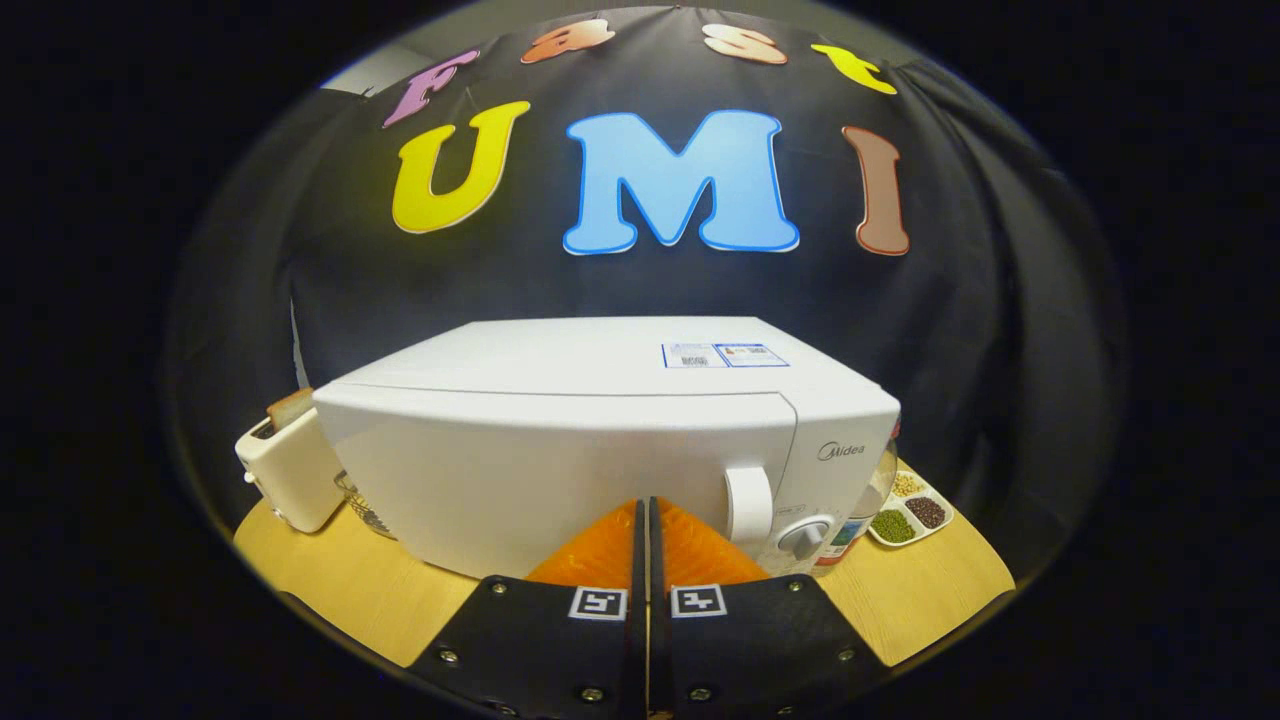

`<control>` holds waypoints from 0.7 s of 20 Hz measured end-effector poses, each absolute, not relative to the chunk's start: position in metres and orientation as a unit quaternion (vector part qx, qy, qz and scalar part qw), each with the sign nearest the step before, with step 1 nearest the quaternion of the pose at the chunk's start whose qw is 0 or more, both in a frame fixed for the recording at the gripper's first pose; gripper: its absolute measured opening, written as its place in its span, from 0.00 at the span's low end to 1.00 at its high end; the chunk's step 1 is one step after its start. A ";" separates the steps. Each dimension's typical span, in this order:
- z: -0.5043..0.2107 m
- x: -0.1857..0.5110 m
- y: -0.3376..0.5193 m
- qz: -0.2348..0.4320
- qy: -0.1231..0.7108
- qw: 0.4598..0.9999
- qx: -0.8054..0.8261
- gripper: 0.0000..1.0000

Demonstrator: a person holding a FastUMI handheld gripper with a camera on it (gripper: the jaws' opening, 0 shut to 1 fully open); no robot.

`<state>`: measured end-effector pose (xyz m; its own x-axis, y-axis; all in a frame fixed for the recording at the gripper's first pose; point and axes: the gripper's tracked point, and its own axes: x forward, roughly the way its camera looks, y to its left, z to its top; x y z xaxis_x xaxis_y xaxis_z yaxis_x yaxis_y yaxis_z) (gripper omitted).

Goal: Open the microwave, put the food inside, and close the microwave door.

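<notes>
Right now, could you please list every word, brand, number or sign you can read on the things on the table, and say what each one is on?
"Midea": brand name on the microwave, on its front panel above the knob.
Two stickers on the microwave's top: print too small to read.
Bottle label beside the microwave: too blurred to read.
Square black-and-white markers on the gripper, whose fingers are shut together: patterns, not text.

Microwave [560, 450] interior — hidden behind door [540, 470]
</notes>
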<state>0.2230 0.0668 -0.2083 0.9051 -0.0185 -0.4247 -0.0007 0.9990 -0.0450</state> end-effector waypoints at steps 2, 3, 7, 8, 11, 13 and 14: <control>-0.187 0.205 0.072 -0.001 0.202 0.979 -0.019 0.02; -0.176 0.197 0.073 -0.002 0.191 0.981 -0.024 0.02; -0.133 0.151 0.076 -0.006 0.156 0.987 -0.022 0.02; -0.124 0.138 0.077 -0.007 0.150 0.988 -0.019 0.02; -0.103 0.101 0.073 -0.018 0.140 0.990 -0.016 0.02; -0.091 0.077 0.074 -0.021 0.132 0.991 -0.011 0.02; -0.087 0.064 0.072 -0.023 0.129 0.991 -0.010 0.02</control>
<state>0.0645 0.0724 -0.0869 0.9654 -0.0491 -0.2562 0.0440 0.9987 -0.0255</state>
